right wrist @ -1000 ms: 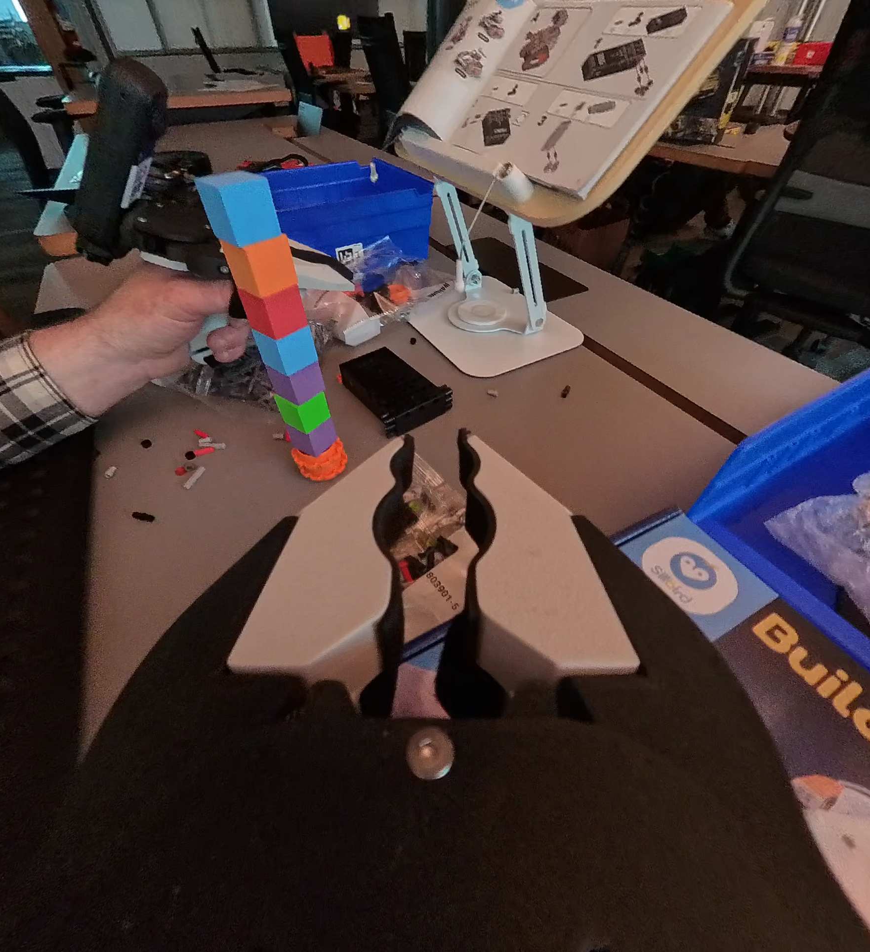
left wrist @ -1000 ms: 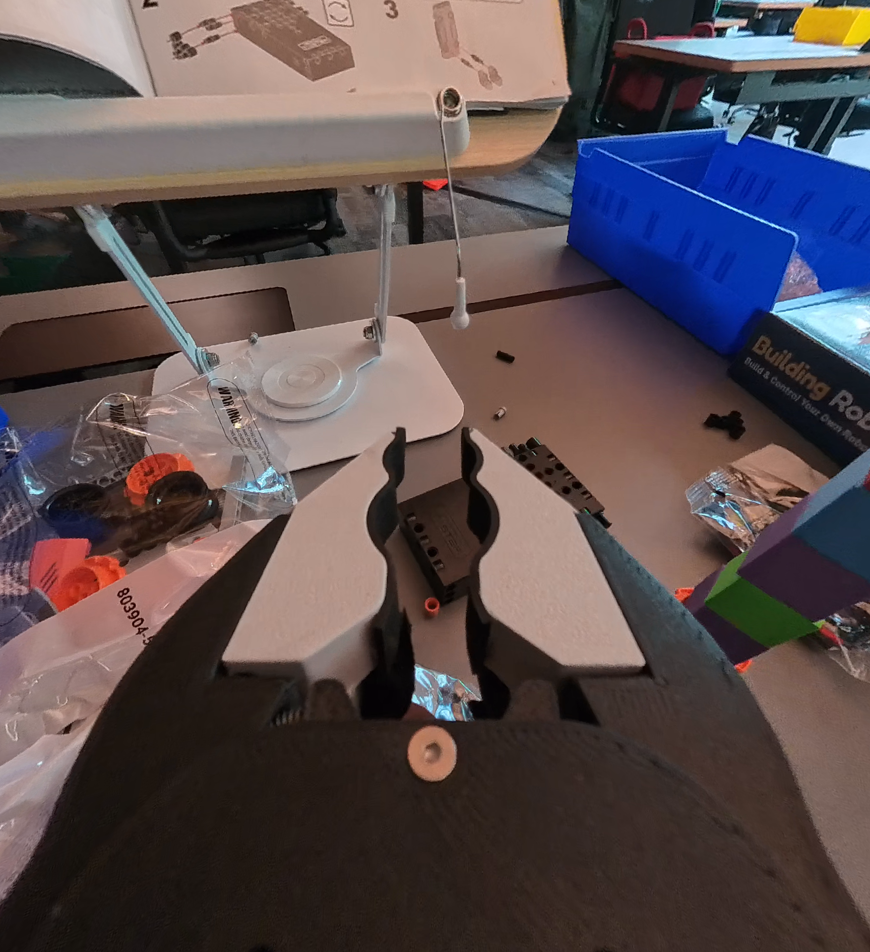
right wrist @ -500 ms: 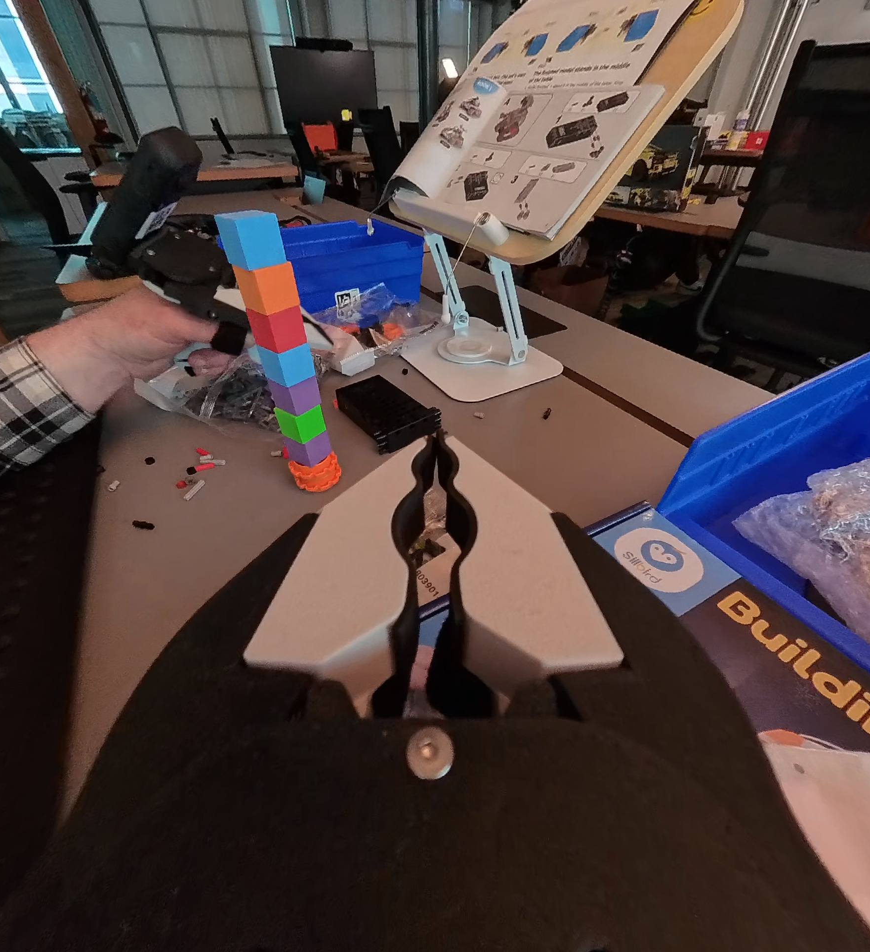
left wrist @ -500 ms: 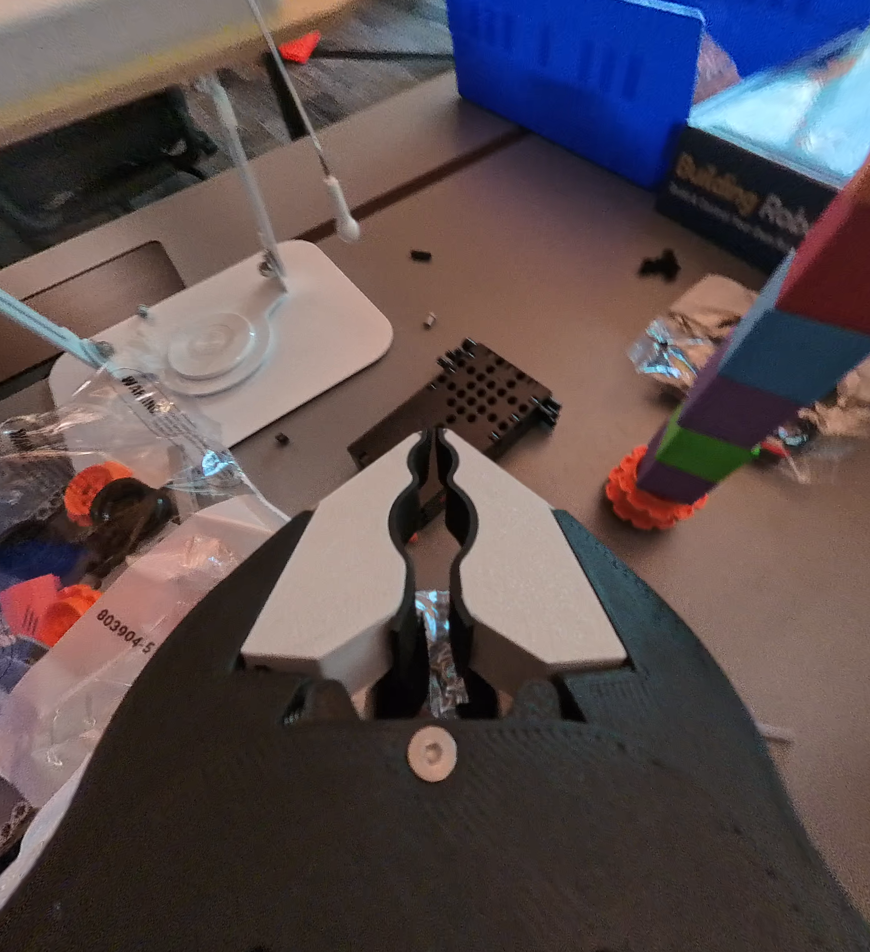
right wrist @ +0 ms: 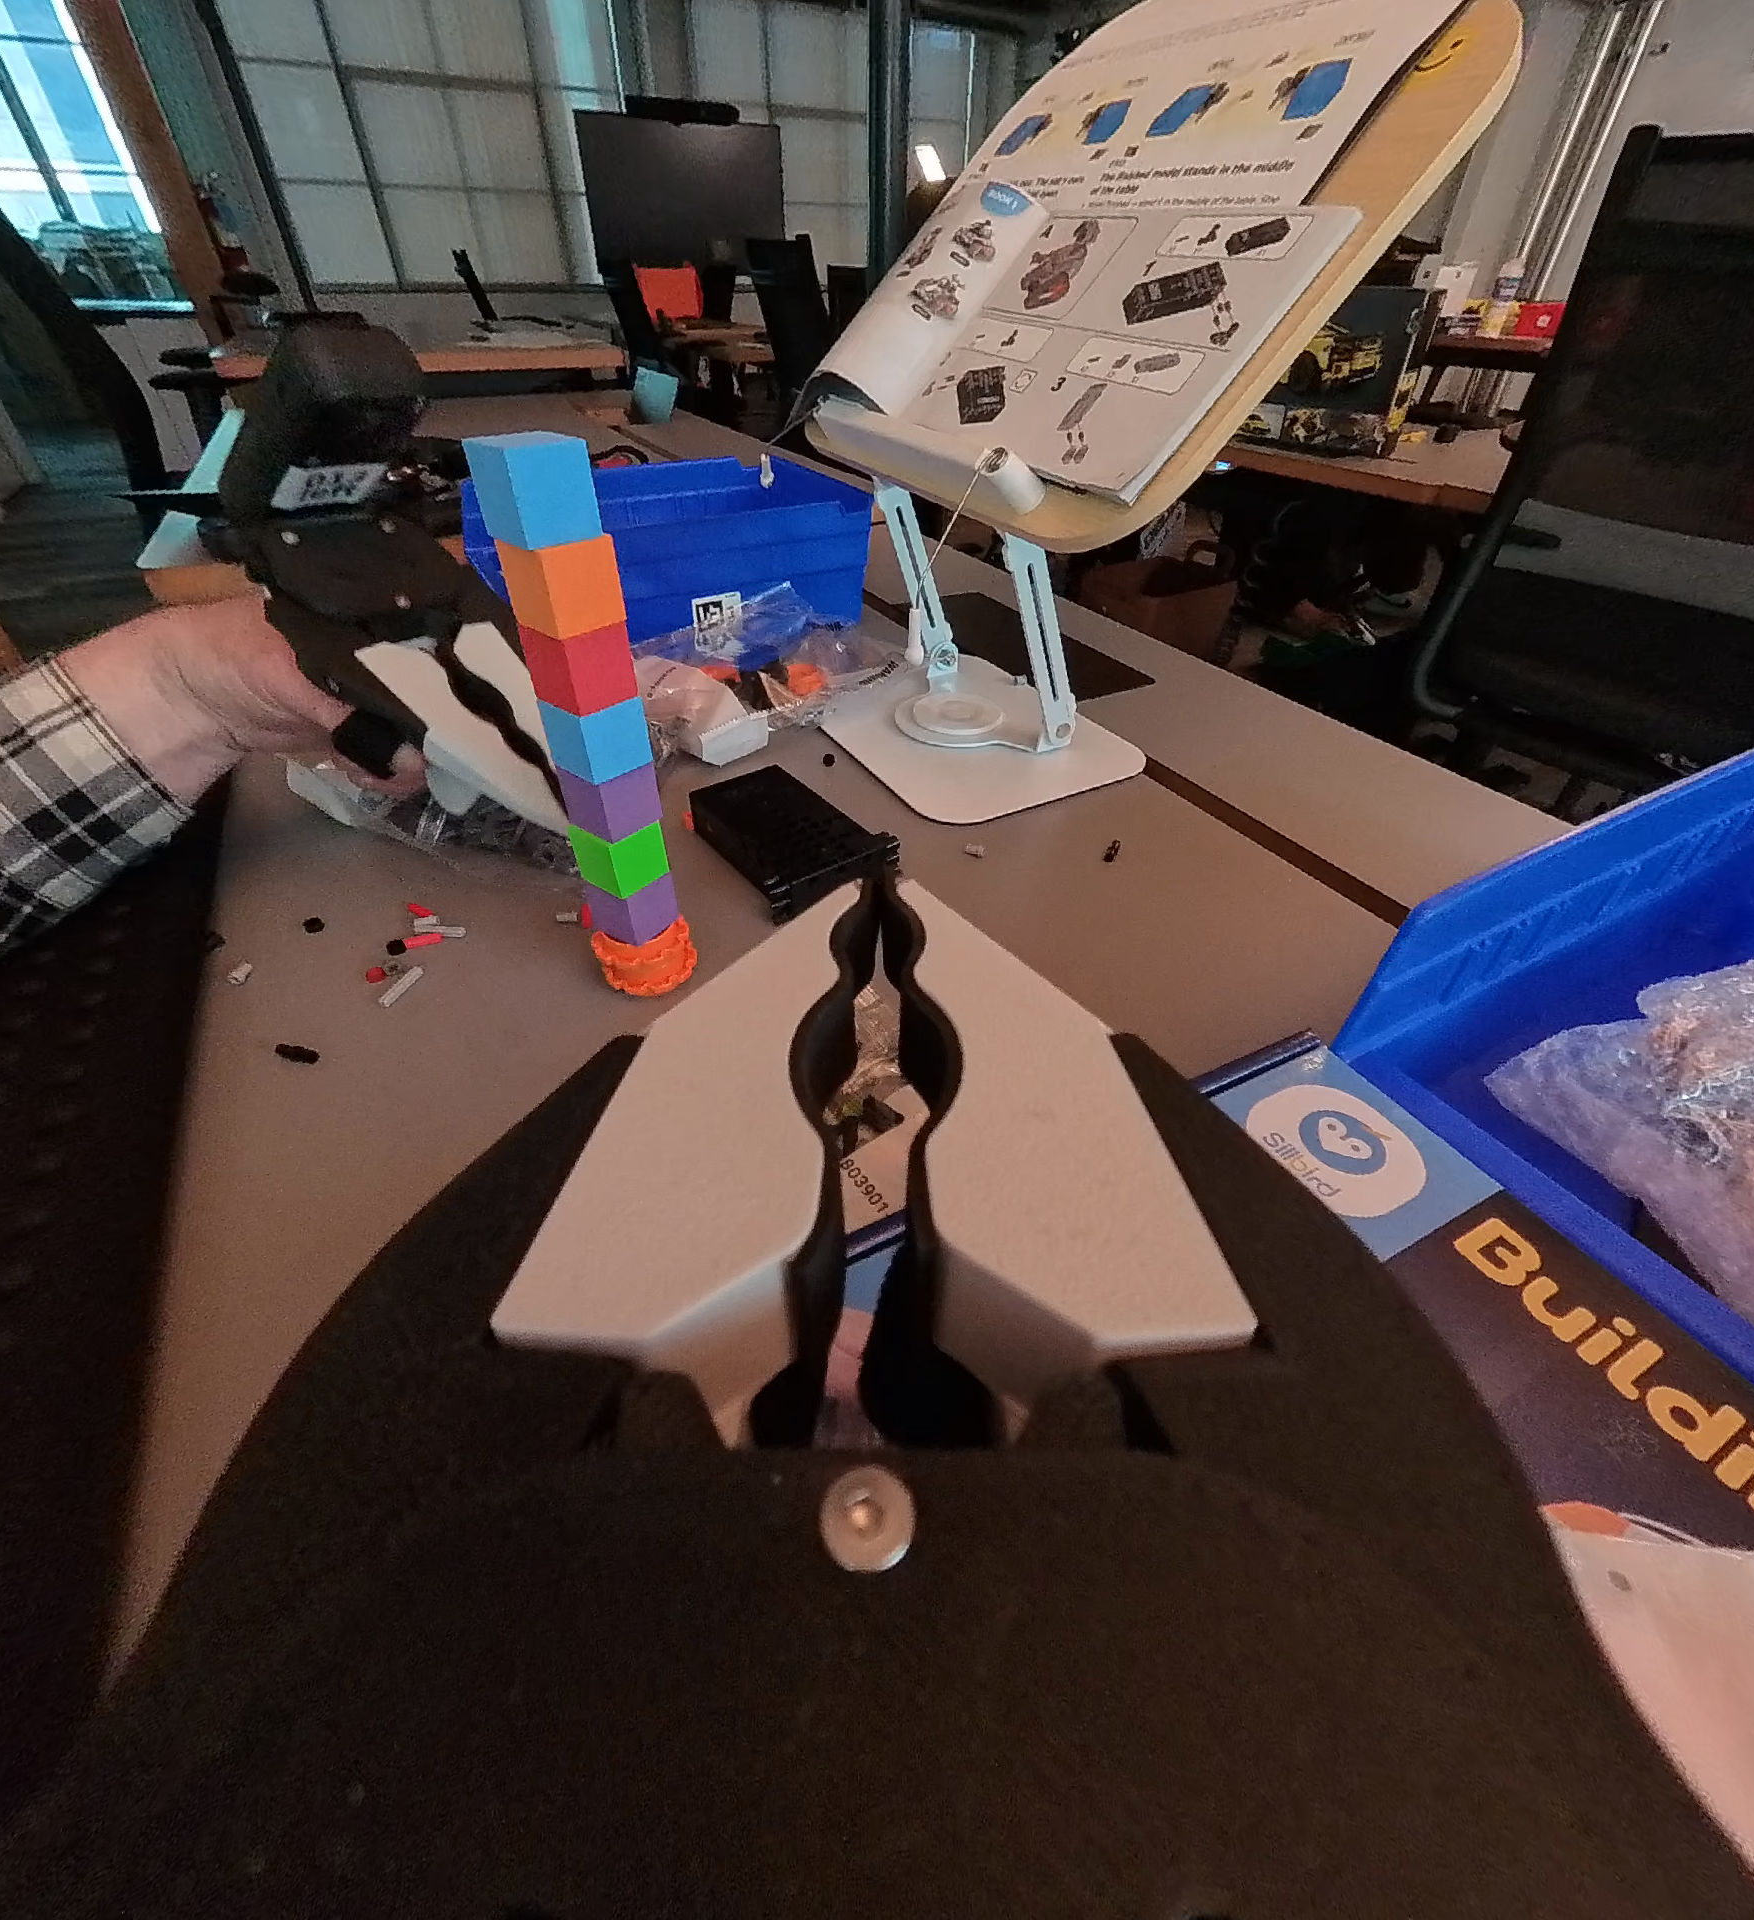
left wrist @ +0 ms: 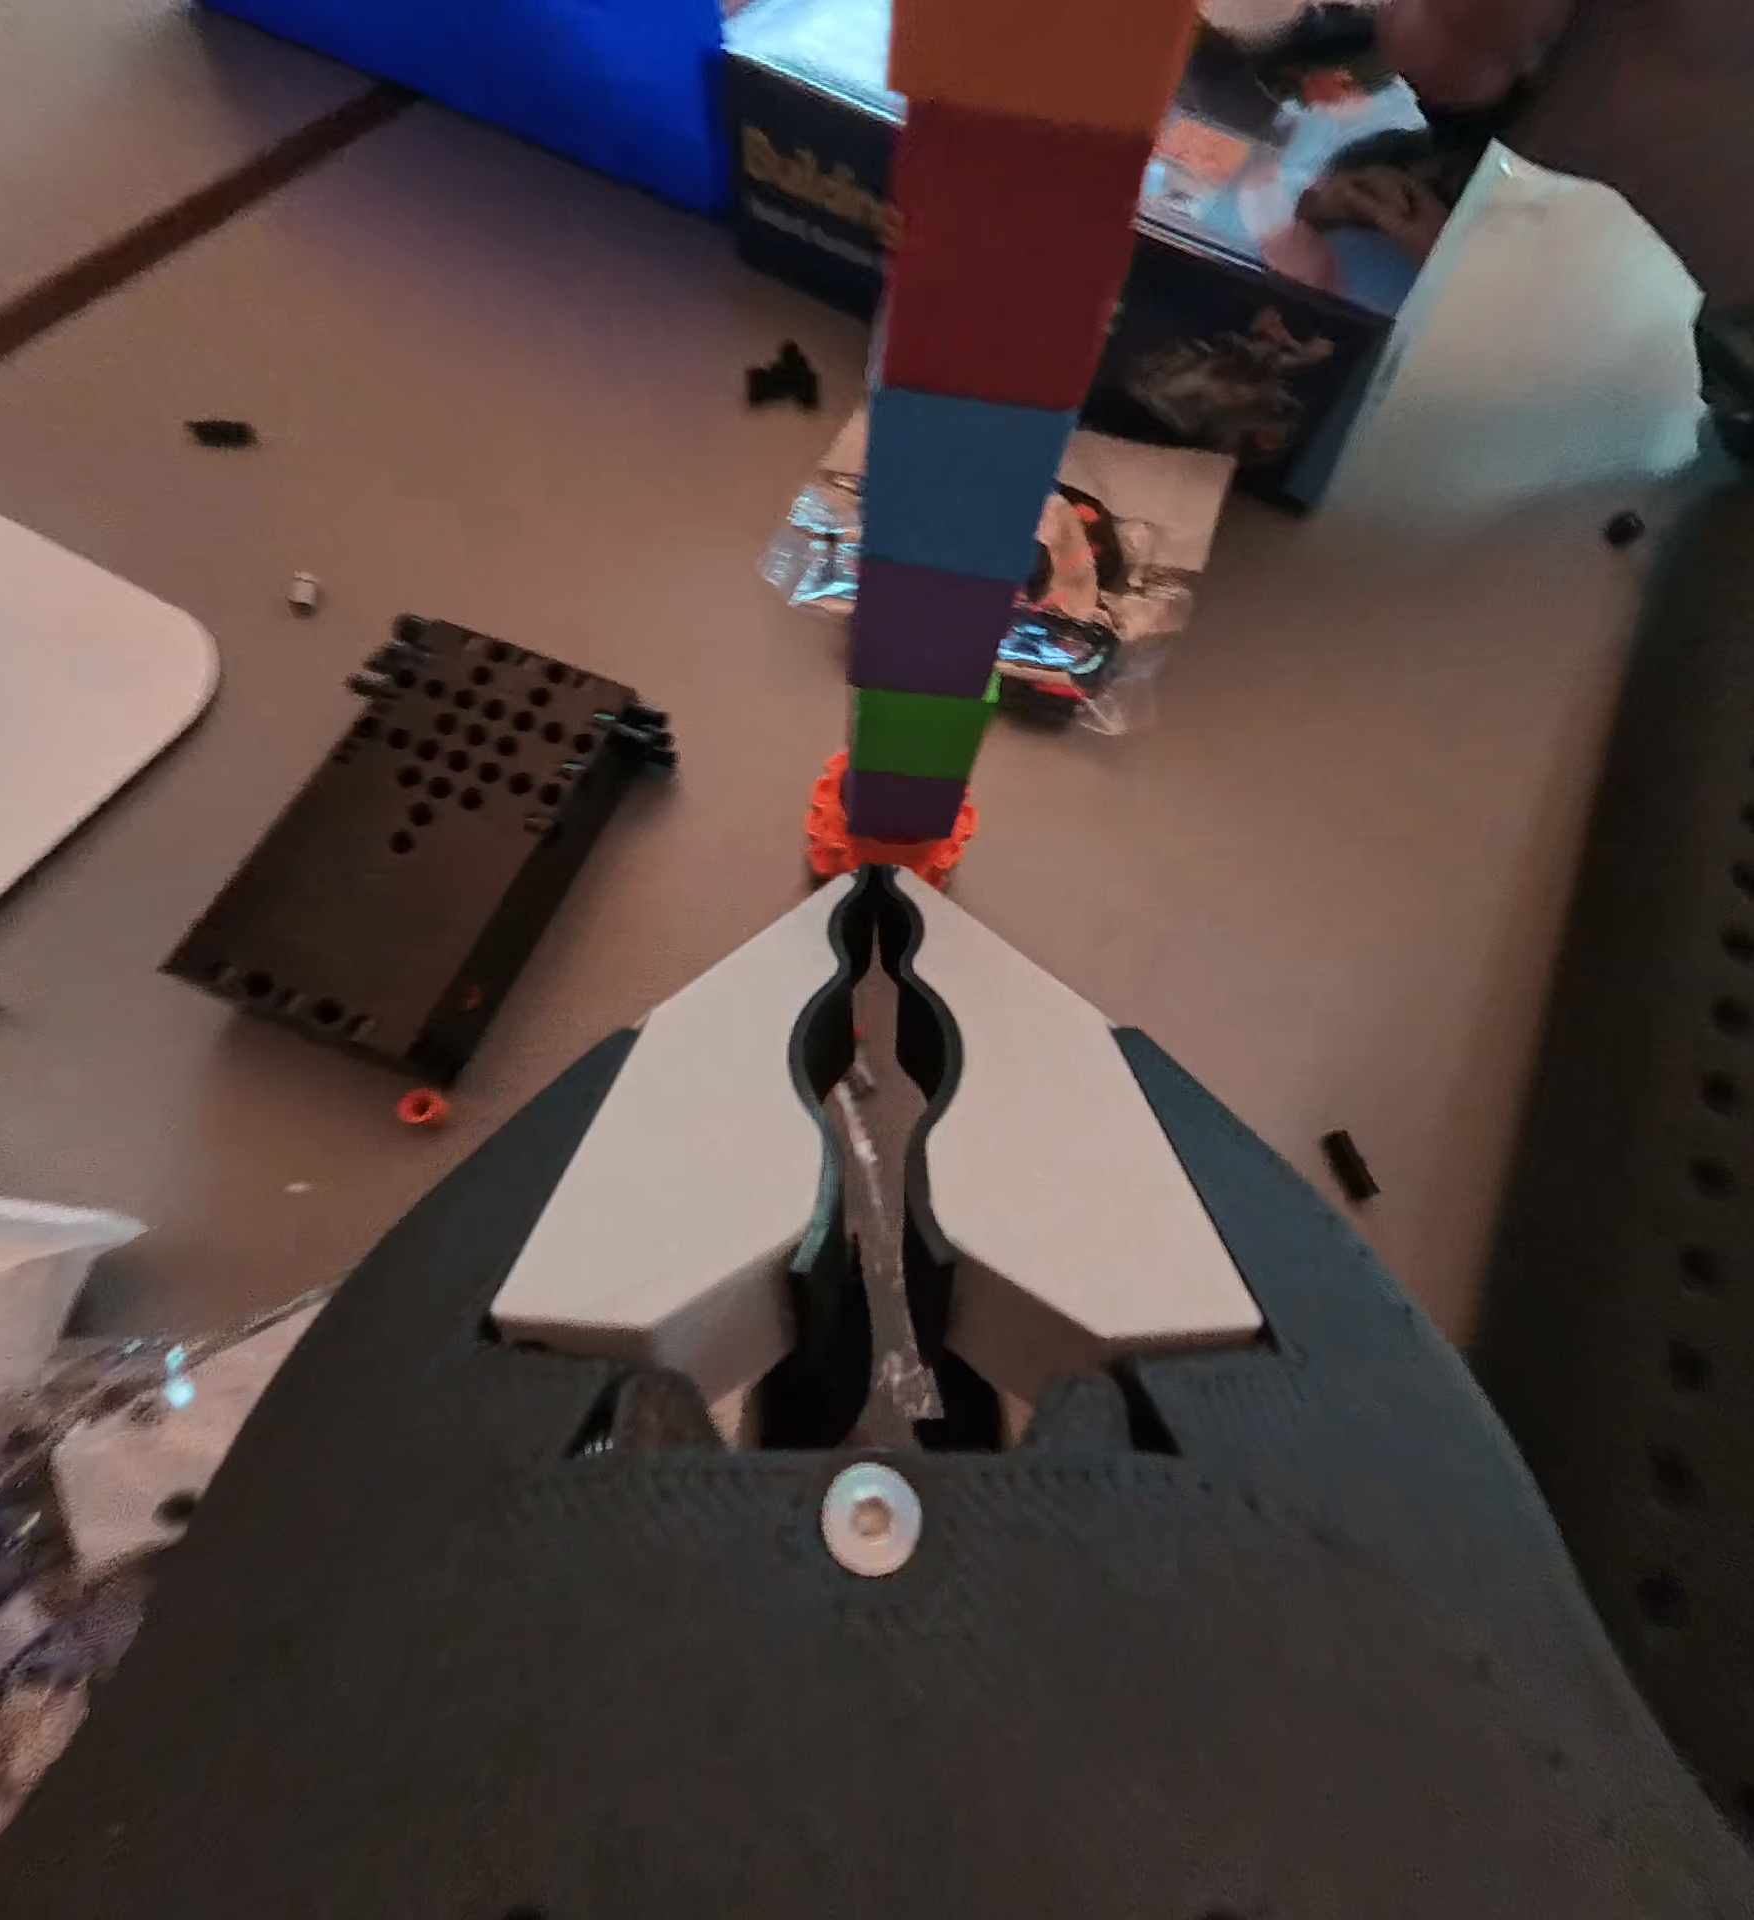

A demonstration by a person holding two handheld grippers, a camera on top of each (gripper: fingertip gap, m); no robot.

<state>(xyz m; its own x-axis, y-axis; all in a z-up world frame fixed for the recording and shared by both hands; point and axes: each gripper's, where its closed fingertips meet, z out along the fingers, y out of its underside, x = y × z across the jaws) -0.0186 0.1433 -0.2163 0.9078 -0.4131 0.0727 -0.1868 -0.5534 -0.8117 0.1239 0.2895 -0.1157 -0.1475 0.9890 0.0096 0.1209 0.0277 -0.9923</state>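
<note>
**Block tower, two grippers**

Landmark: colored block tower [right wrist: 598,686], long axis upright, seated on an orange gear [right wrist: 644,961] on the table [right wrist: 1216,831].
Left of tower: left gripper [right wrist: 530,743], fingers pressed together, empty, angled down toward the tower, hand [right wrist: 198,681] holding it.
Right of tower: black perforated block [right wrist: 795,836].
Near side: right gripper [right wrist: 878,896], closed, empty, hovering.

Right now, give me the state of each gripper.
Left gripper: shut, holding nothing, tips just short of the orange gear under the block tower.
Right gripper: shut, empty.
</note>
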